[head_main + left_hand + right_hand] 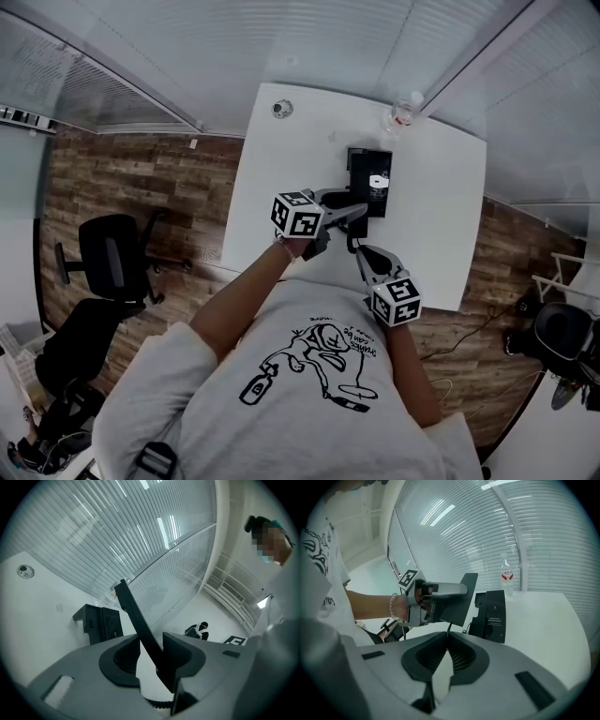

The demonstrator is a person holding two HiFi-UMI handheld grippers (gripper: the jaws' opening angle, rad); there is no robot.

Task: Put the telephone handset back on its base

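The black telephone base (368, 176) stands on the white table (441, 216) and also shows as the base (101, 623) and the base (492, 616). The flat black handset (136, 620) stands slantwise between the jaws of my left gripper (150, 639). It leans on one jaw, and a gap shows at the other. In the right gripper view the handset (459, 599) hangs just left of the base. My left gripper (361, 211) sits beside the base's near end. My right gripper (448, 639) is shut. A thin cord (449, 629) runs from the handset to its tips.
A water bottle (403, 114) stands at the table's far edge behind the base. A small round fitting (281, 109) sits at the far left corner. Office chairs (112, 253) stand on the wood floor at both sides.
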